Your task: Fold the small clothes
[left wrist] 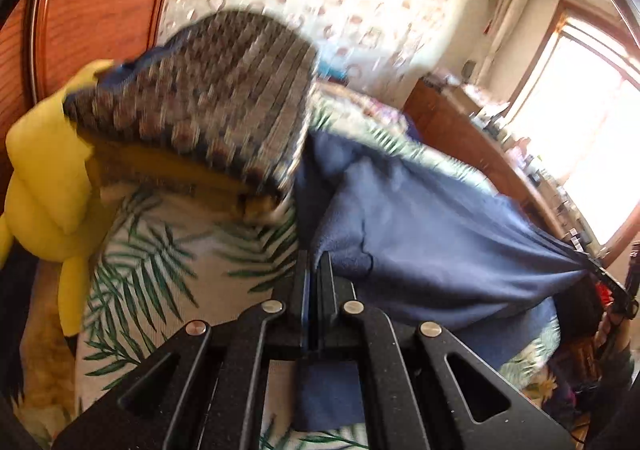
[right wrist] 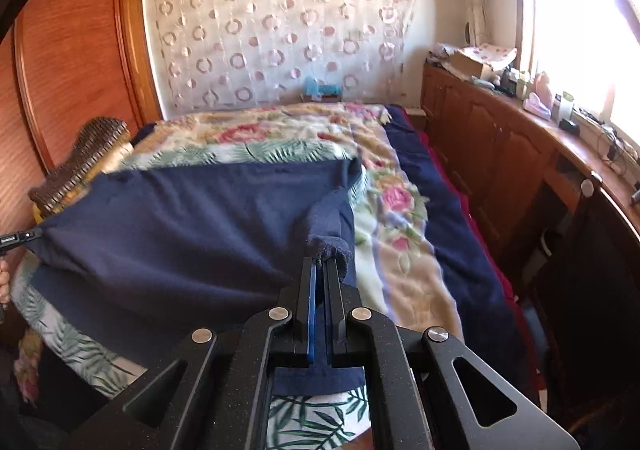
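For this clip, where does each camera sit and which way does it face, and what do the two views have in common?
Left wrist: on the left tool, looking down its shut fingers at the navy garment, a yellow plush and the bed; the right tool shows at far right.
Right wrist: on the right tool, facing up the bed toward the curtain; the left tool and a hand show at far left.
Shared: the garment stretched between both tools, the bed and the curtain.
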### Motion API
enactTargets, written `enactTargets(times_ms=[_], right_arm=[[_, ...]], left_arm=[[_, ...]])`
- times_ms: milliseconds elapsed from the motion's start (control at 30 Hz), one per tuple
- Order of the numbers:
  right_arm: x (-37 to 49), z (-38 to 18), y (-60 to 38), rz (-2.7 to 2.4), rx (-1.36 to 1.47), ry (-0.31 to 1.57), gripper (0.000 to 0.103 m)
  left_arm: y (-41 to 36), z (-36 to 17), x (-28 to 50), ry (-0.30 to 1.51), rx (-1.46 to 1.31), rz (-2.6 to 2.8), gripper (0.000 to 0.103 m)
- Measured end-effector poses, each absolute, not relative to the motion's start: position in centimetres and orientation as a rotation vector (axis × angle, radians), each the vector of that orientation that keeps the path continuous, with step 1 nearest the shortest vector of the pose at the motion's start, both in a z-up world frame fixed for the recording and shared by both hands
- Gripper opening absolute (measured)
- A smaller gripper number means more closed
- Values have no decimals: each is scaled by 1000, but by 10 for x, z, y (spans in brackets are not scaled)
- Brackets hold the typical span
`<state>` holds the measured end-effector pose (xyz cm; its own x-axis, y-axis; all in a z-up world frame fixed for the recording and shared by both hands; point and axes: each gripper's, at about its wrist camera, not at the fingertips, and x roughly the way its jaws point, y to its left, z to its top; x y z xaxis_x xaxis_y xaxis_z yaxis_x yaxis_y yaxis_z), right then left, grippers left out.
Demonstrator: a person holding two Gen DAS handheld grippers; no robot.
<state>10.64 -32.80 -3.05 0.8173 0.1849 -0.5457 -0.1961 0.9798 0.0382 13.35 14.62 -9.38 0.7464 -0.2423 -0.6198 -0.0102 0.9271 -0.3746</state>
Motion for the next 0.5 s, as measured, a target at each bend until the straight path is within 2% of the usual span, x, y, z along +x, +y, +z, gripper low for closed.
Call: enactTargets(times_ms=[100, 200, 400, 500], right_arm=[[92, -4, -336, 234, -5, 534, 3], [77, -6, -345, 212, -23, 522, 3], [102, -71, -338, 158, -65, 670, 3], [107, -92, -334, 150, -75, 721, 3]], left_arm=[[147, -75, 125, 679, -370, -143, 3], [152, -78, 130, 696, -348, -103, 3], [150, -124, 154, 813, -331, -62, 3], [144, -129, 150, 820, -304, -75, 3]])
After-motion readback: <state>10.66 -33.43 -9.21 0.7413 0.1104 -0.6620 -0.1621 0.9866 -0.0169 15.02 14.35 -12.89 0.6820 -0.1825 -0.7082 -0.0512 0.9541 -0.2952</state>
